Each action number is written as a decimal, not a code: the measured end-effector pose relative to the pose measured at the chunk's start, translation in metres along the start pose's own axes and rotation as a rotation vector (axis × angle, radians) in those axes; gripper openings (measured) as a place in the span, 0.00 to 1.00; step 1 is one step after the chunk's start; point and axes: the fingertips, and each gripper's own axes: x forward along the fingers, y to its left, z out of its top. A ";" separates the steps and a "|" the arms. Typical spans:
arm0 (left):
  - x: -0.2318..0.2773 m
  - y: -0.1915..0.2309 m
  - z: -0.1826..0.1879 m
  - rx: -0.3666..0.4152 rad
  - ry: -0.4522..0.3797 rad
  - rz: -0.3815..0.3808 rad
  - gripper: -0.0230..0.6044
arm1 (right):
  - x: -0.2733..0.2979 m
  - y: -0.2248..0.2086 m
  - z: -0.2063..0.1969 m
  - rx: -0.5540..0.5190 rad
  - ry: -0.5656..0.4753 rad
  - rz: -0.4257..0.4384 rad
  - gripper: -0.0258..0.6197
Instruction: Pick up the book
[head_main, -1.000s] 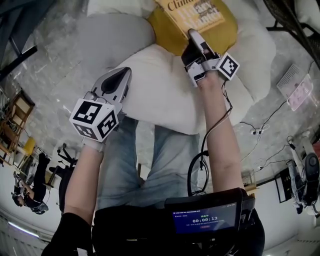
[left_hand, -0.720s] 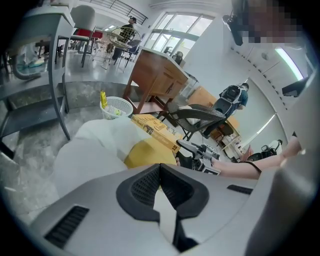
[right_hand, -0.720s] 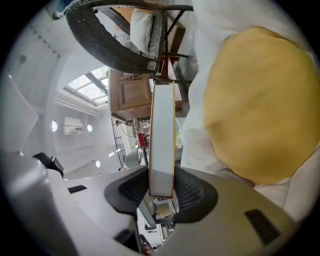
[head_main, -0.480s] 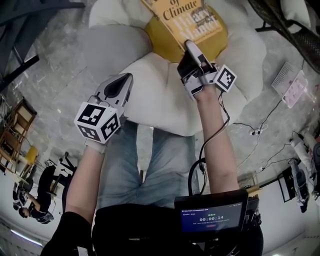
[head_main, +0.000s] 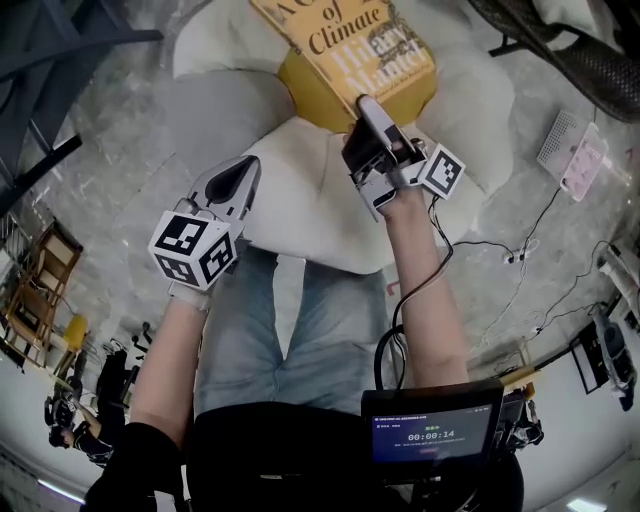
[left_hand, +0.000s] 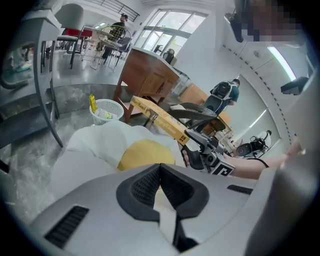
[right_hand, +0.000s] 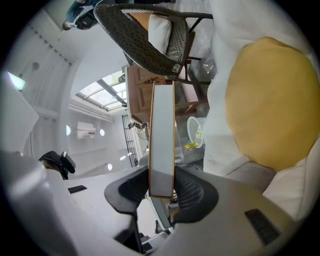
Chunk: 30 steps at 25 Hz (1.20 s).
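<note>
The book, with a yellow-orange cover and large title print, hangs above a yellow cushion at the top of the head view. My right gripper is shut on the book's near edge. In the right gripper view the book's pale page edge stands upright between both black pads, with the yellow cushion to its right. My left gripper hovers over the white cushion, shut, with nothing in it. The left gripper view shows its pads meeting, with the book held beyond them.
White cushions surround the yellow one on a grey stone floor. A dark wicker chair stands behind them. A white basket and a wooden desk lie further off. Cables and a white flat item lie at right.
The right gripper has raised the book off the yellow cushion, so more of the cover shows. The left gripper has risen slightly and stays shut.
</note>
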 end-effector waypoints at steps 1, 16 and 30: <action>-0.001 -0.001 0.002 0.009 0.004 -0.004 0.06 | -0.001 0.006 -0.001 0.006 -0.007 0.012 0.29; -0.009 -0.030 0.025 0.065 -0.008 -0.069 0.06 | -0.027 0.082 -0.022 -0.096 -0.048 0.081 0.29; -0.074 -0.140 0.036 0.123 -0.051 -0.086 0.06 | -0.118 0.199 -0.052 -0.123 -0.103 0.102 0.29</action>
